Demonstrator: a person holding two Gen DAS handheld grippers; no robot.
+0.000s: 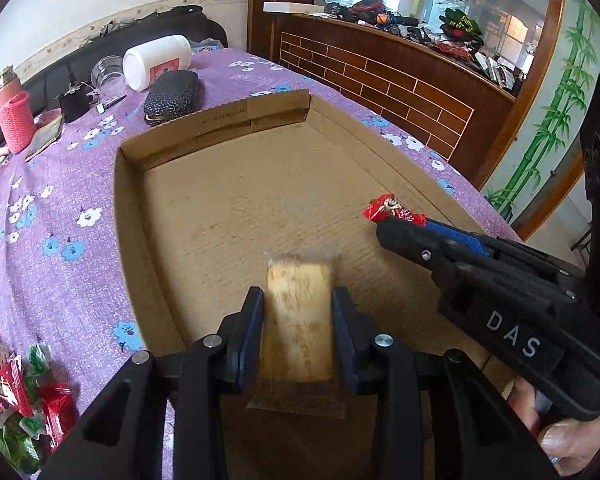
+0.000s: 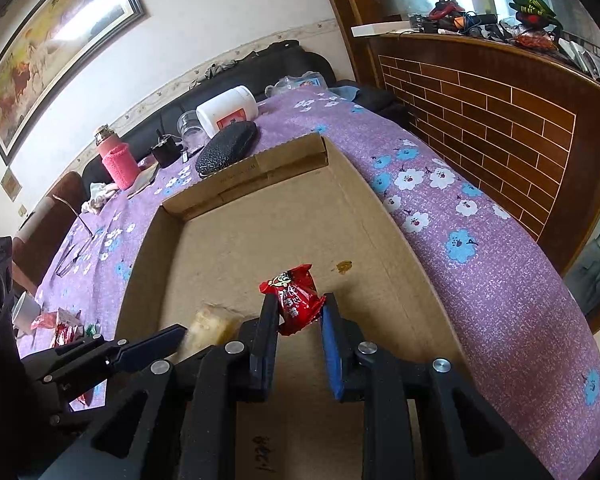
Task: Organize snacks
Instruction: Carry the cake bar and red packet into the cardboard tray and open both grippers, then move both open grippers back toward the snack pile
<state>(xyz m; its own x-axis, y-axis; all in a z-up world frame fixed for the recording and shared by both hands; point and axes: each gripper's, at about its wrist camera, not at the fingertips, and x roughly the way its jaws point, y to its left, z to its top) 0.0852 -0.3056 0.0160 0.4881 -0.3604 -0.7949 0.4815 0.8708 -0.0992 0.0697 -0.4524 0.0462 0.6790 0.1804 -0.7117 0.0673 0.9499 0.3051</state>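
Observation:
A shallow cardboard box (image 1: 220, 124) lies open on the purple floral tablecloth (image 1: 60, 208). My left gripper (image 1: 299, 292) is shut on a pale yellow biscuit in a clear wrapper (image 1: 300, 320), held low over the box floor near its front. To its right, my right gripper (image 1: 396, 222) pinches a red wrapped candy (image 1: 392, 208) at its tips. In the right wrist view that gripper (image 2: 300, 298) has both pads against the red candy (image 2: 290, 284) above the box (image 2: 260, 168) floor. The biscuit (image 2: 210, 328) and one left finger (image 2: 168, 340) show at the left.
Loose red and green candies (image 1: 20, 400) are heaped on the cloth left of the box. Behind the box lie a black case (image 1: 172, 96), a white jar on its side (image 1: 156, 60), a clear glass (image 1: 108, 72) and a pink cup (image 1: 16, 124). A person's hand (image 1: 572, 436) holds the right gripper.

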